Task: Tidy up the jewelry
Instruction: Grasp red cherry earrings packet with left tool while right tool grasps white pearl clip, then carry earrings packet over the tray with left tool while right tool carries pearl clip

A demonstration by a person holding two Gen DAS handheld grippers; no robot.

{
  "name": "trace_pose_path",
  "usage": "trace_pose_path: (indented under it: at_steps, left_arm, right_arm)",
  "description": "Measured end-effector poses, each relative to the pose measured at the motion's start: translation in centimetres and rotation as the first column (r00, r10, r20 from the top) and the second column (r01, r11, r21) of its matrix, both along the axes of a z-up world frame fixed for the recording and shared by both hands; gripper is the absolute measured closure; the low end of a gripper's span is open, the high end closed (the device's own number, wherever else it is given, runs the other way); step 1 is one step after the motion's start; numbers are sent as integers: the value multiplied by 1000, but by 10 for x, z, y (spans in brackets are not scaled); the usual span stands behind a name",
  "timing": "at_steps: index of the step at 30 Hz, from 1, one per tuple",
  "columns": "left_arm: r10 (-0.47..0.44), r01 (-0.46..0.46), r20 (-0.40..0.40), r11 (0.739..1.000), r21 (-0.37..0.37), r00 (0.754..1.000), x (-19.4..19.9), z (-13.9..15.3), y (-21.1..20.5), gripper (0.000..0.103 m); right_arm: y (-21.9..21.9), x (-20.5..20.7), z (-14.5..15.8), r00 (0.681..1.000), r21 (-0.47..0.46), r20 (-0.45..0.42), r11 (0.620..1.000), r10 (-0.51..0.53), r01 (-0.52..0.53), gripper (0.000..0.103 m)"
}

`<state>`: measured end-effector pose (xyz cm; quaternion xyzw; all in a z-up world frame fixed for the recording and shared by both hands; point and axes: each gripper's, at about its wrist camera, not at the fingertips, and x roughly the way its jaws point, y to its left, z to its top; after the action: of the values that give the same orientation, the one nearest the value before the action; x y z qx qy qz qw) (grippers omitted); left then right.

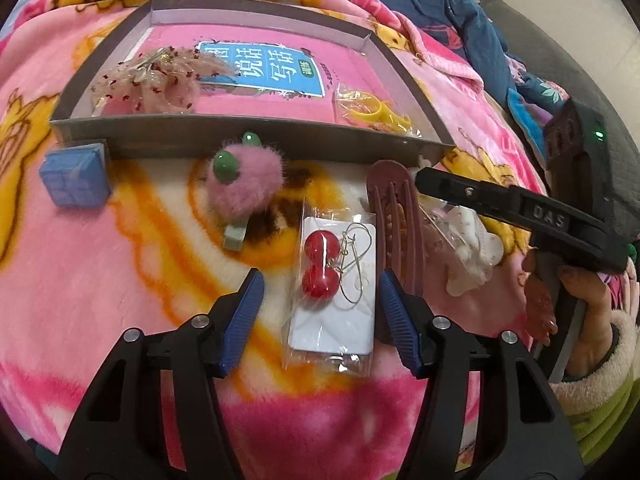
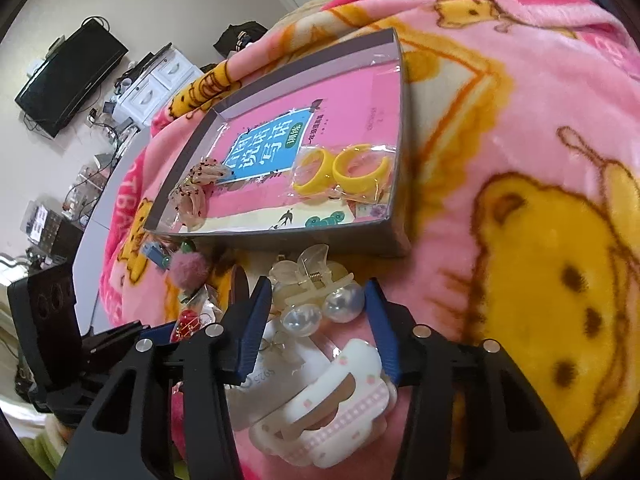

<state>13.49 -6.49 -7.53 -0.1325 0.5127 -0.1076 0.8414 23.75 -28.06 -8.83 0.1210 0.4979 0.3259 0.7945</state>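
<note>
Landmark: one shallow grey tray [image 1: 248, 142] resting on a pink cartoon-print blanket [image 1: 80, 288].
Tray contents: one pink book with a blue title panel [image 1: 262, 70] lining the bottom; one sheer pink scrunchie with dark red beads [image 1: 154, 76] at its left end; one clear bag holding two yellow rings [image 2: 344, 170] at its right end.
Outside the tray, along its near wall: one blue square box [image 1: 74, 182] touching the left corner; one pink fluffy clip with two green beads [image 1: 244, 182]; one clear packet with two red ball earrings on a white card [image 1: 334, 280]; one dusty-pink hair comb clip [image 1: 398, 220]; one clear claw clip with two pearls [image 2: 316, 292]; one white and pink bear-shaped clip [image 2: 340, 400].
Left claw [image 1: 320, 312]: partly open, pads astride the red earring packet; contact with the packet cannot be told.
Right claw [image 2: 316, 328]: partly open, astride the pearl clip and the bear-shaped clip, not pressing on them.
Person: one hand [image 1: 584, 296] in a fleecy sleeve grips the right tool's handle.
</note>
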Motion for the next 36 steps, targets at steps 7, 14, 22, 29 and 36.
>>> trace_pose_path:
  at_steps: [7,14,22,29,36]
  left_arm:
    - [-13,12,24,999,44,1000,-2,-3,-4,70]
    - [8,-10,50,999,38,999,-16,3,8,70]
    - [73,-76,119,997,26,990,-40,32,39,70]
    - [149,-154,176,988,20,973,-52,58,66,70]
    - [201,-210,212,978,20,956,-60,70,85,70]
  right_arm:
    - [-18,-10,6,997,-38,51,997,-60,62,57]
    - [-44,-22,16,985,-51,103,989,-136,142,57]
    - [-62,-34,37,970,-47,159,979,-186,196,57]
    - [-56,-45,55,967,-40,194,984,-163,174,57]
    - [-33,-56,70,969,-16,222,993,-111,117,57]
